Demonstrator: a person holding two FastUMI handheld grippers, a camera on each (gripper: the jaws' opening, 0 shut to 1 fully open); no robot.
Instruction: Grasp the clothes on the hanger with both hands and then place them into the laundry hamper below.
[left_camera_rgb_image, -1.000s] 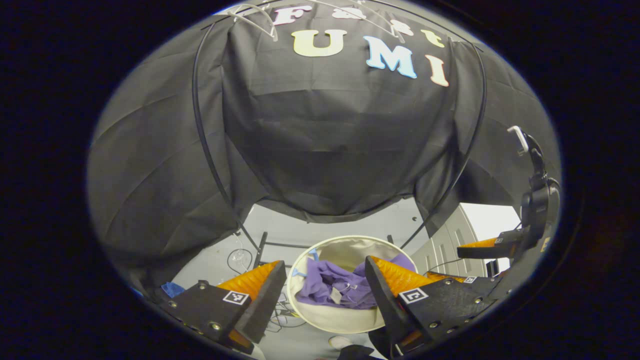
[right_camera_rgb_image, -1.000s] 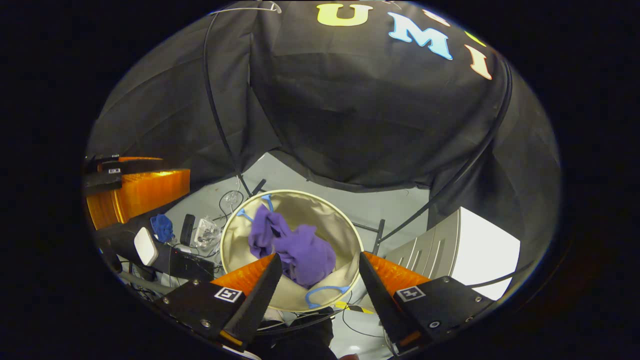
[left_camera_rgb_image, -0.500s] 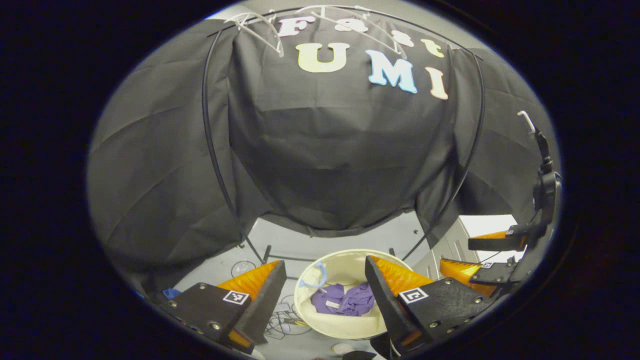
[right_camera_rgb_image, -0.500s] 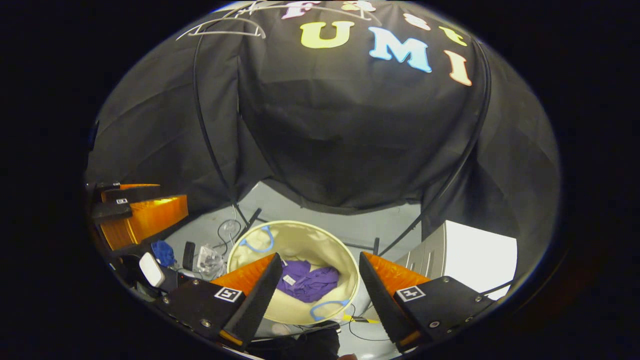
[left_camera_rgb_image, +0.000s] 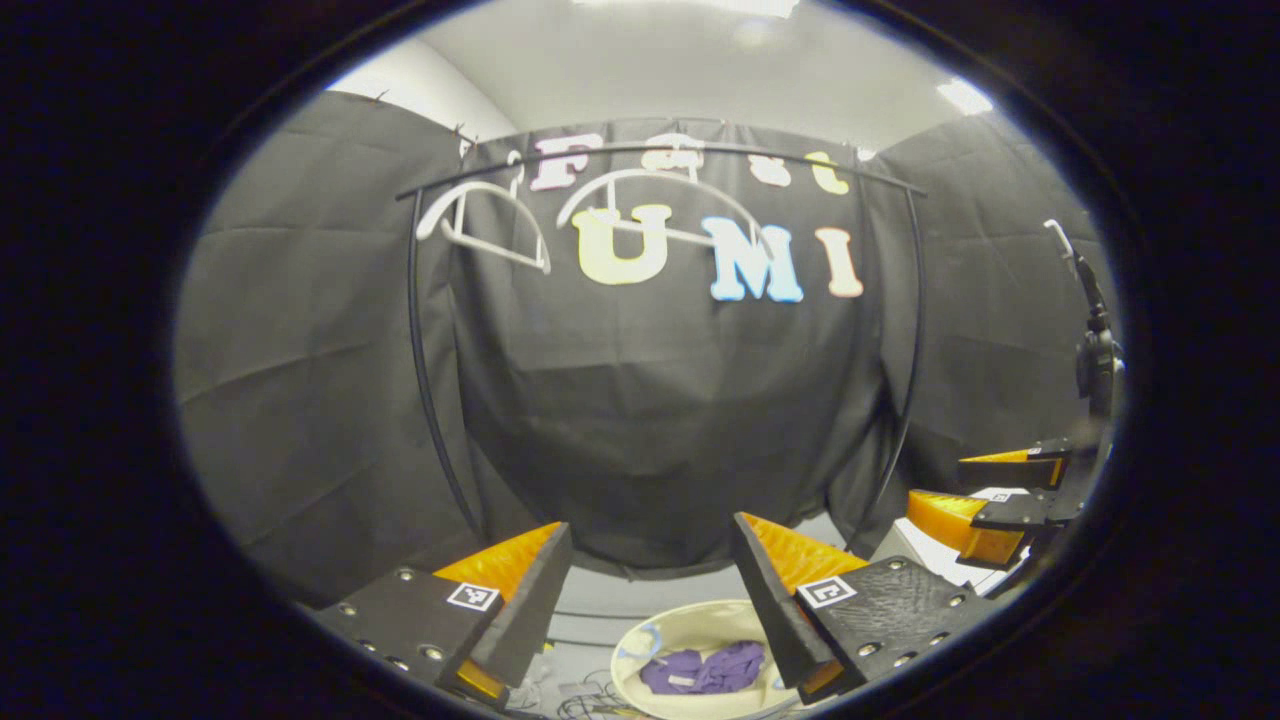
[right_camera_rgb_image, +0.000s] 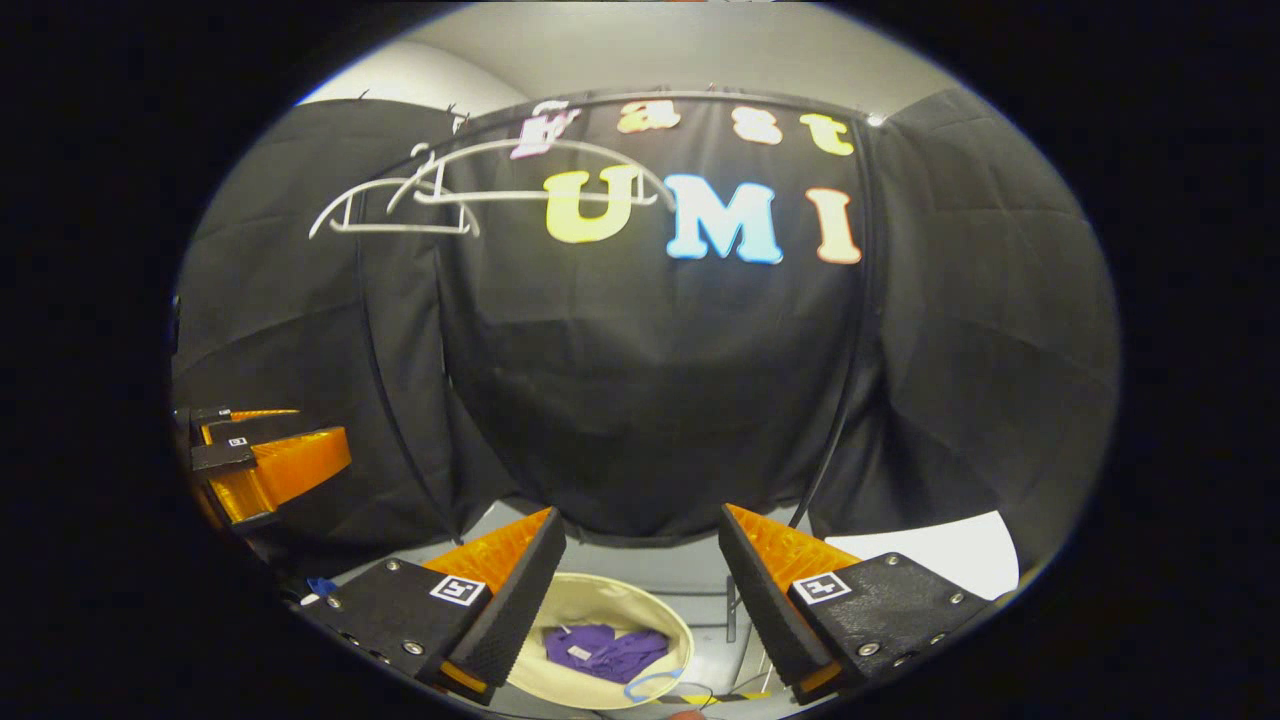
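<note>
The purple clothes (left_camera_rgb_image: 705, 668) lie crumpled at the bottom of the cream laundry hamper (left_camera_rgb_image: 700, 622), low in the left gripper view. In the right gripper view the clothes (right_camera_rgb_image: 605, 650) rest in the same hamper (right_camera_rgb_image: 600, 598). Two bare white hangers (left_camera_rgb_image: 485, 215) (left_camera_rgb_image: 660, 200) hang on the black rail (left_camera_rgb_image: 760, 158); the right gripper view shows the hangers (right_camera_rgb_image: 390, 212) high up too. My left gripper (left_camera_rgb_image: 650, 535) is open and holds nothing, well above the hamper. My right gripper (right_camera_rgb_image: 640, 520) is likewise open and holds nothing. Each also appears at the other view's edge: right gripper (left_camera_rgb_image: 985, 490), left gripper (right_camera_rgb_image: 265, 445).
The black rack's upright poles (left_camera_rgb_image: 425, 380) stand either side of the hamper. A white cabinet (right_camera_rgb_image: 940, 552) sits to the right on the grey floor. Cables (left_camera_rgb_image: 585, 705) lie beside the hamper's left side.
Both grippers have lifted and tilted up away from the hamper, which slid to the bottom of both views. The purple clothes settled at the hamper's bottom. Hangers and ceiling came into sight.
</note>
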